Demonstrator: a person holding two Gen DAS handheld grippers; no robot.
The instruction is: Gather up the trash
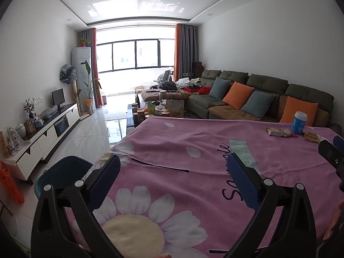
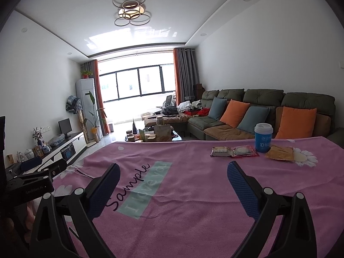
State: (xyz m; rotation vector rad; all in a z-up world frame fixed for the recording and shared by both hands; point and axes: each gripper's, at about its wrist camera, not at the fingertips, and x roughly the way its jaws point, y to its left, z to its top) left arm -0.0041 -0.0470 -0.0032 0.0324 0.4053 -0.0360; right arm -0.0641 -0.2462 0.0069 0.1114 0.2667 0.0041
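Observation:
On the far right of a pink flowered cloth (image 2: 193, 193) lie three snack wrappers: a brown one (image 2: 221, 151), a red and white one (image 2: 245, 151) and an orange one (image 2: 279, 155). A blue paper cup (image 2: 263, 137) with a white lid stands upright just behind them. The same wrappers (image 1: 279, 132) and cup (image 1: 299, 122) show far right in the left wrist view. My right gripper (image 2: 173, 172) is open above the cloth, well short of the wrappers. My left gripper (image 1: 173, 164) is open and empty over the cloth's left part.
A dark teal bin (image 1: 62, 175) stands on the floor off the table's left edge, with an orange bag (image 1: 10, 185) further left. A coffee table (image 1: 157, 109) crowded with jars lies beyond the far edge, a sofa (image 2: 258, 116) to the right, a TV cabinet (image 1: 47, 133) along the left wall.

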